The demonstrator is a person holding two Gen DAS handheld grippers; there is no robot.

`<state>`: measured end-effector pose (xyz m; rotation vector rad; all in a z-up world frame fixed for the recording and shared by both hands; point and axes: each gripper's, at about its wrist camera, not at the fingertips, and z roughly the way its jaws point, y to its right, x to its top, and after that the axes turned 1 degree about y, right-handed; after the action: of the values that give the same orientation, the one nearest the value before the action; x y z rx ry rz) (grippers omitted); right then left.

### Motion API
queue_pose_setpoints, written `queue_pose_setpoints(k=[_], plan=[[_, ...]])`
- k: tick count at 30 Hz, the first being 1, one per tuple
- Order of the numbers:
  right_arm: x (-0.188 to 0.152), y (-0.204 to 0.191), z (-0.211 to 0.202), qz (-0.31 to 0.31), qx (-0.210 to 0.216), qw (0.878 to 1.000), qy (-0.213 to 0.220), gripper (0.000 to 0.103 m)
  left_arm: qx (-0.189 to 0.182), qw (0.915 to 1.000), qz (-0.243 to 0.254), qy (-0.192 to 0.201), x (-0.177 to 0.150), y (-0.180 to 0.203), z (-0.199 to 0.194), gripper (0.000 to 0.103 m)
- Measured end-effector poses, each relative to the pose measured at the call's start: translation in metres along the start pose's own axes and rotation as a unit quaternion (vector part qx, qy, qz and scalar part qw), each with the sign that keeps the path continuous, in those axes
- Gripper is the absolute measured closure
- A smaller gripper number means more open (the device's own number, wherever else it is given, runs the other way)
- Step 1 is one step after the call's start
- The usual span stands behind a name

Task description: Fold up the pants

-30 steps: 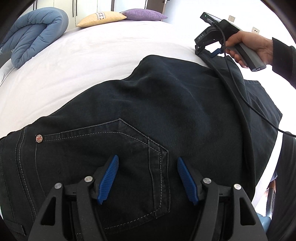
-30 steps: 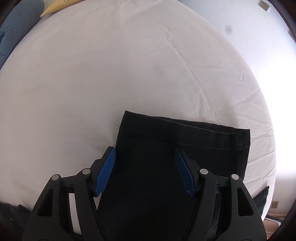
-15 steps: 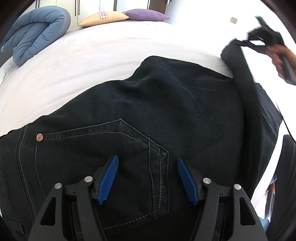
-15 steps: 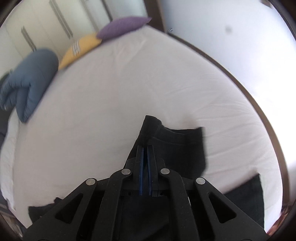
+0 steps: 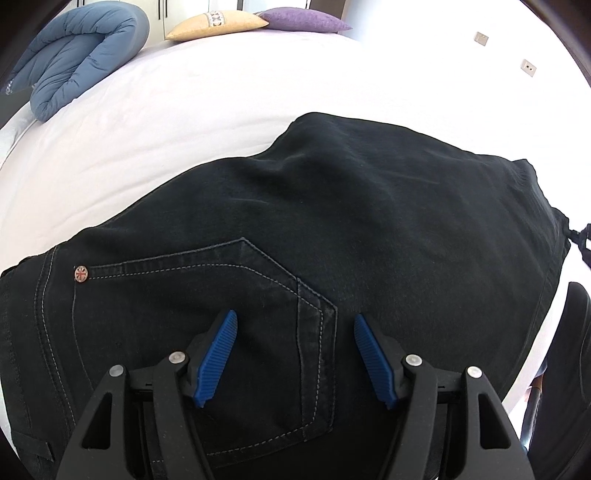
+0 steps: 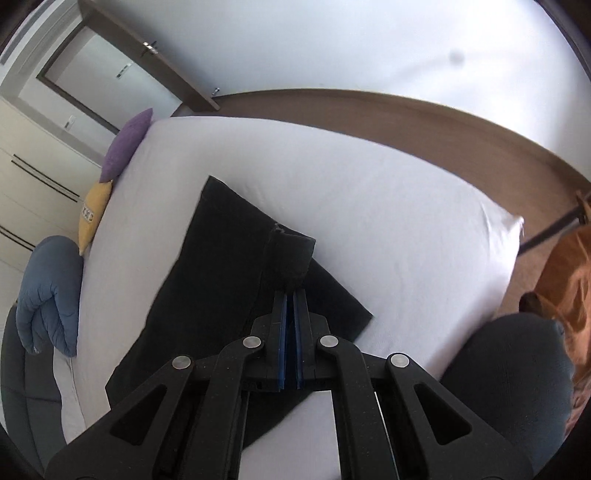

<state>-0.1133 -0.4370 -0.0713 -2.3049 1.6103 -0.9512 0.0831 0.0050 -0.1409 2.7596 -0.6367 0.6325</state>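
Black pants (image 5: 332,229) lie on a white bed (image 5: 184,110). My left gripper (image 5: 295,354) is open, its blue pads either side of the back pocket (image 5: 221,295), low over the seat of the pants. My right gripper (image 6: 290,299) is shut on the hem of the leg end (image 6: 291,254) and holds it lifted above the rest of the pants (image 6: 214,266), which lie spread on the bed (image 6: 388,221) below. In the left wrist view only a dark bit shows at the right edge where the right gripper is.
A rolled blue duvet (image 5: 74,59), a yellow pillow (image 5: 218,22) and a purple pillow (image 5: 306,18) lie at the far end of the bed. The right wrist view shows them too, plus a wooden floor (image 6: 443,122), a door (image 6: 110,59) and my leg (image 6: 509,369).
My right gripper shut on the leg hem and lifted it, carrying it up and toward the waist side. It left the left wrist view. The left gripper stayed still and open.
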Motion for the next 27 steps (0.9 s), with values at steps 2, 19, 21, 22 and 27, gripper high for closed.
queue_pose_setpoints(k=[2, 19, 21, 22, 27], plan=[[-0.007, 0.014, 0.005, 0.006, -0.003, 1.0, 0.0, 0.101, 0.003, 1.0, -0.003, -0.004, 0.006, 0.002, 0.002, 0.035], [-0.012, 0.025, 0.0, 0.016, -0.004, 1.0, 0.009, 0.103, 0.028, 0.9996, 0.006, -0.009, 0.013, 0.03, -0.002, 0.034], [-0.009, 0.032, -0.003, 0.021, -0.026, 0.999, 0.023, 0.103, 0.028, 0.9995, 0.012, -0.008, 0.009, 0.028, -0.004, 0.033], [-0.004, 0.043, -0.002, 0.035, -0.031, 0.999, 0.022, 0.103, 0.028, 0.9995, 0.014, -0.008, 0.008, 0.028, -0.004, 0.033], [0.003, 0.046, -0.019, 0.025, 0.051, 0.998, -0.005, 0.102, 0.035, 0.9989, 0.03, -0.002, -0.003, 0.035, -0.012, 0.033]])
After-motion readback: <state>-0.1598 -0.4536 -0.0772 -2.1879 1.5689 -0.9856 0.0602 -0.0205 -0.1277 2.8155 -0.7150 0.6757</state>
